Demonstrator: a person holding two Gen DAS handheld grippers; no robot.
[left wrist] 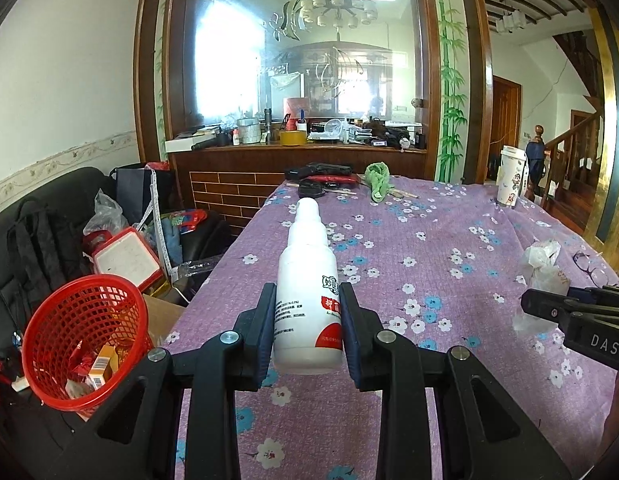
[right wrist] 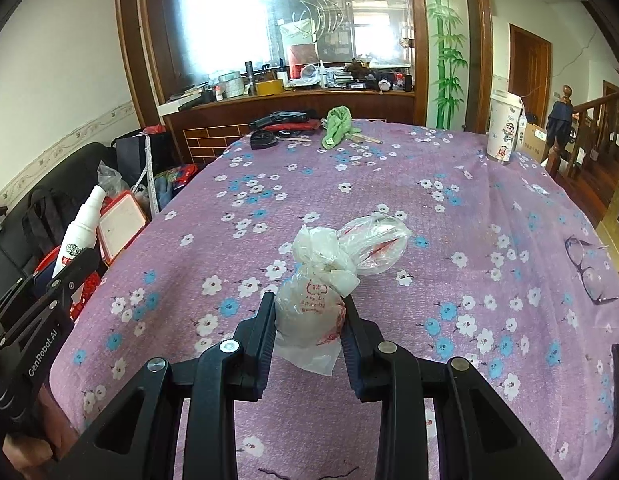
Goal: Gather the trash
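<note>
My left gripper (left wrist: 308,300) is shut on a white plastic bottle (left wrist: 307,280) with a red label, held above the purple flowered tablecloth (left wrist: 429,240) near its left edge. The bottle also shows in the right wrist view (right wrist: 79,232). A red mesh trash basket (left wrist: 81,336) with several wrappers inside stands down to the left, beside the table. My right gripper (right wrist: 309,312) is shut on a crumpled clear plastic bag (right wrist: 321,280) resting on the cloth. The bag (left wrist: 541,264) and right gripper show at the right of the left wrist view.
A green cloth (right wrist: 337,124), a black toy gun (right wrist: 281,117), a paper cup (right wrist: 503,128) and glasses (right wrist: 589,268) lie on the table. A black sofa (left wrist: 37,232) with bags and a red-rimmed box (left wrist: 125,258) is on the left.
</note>
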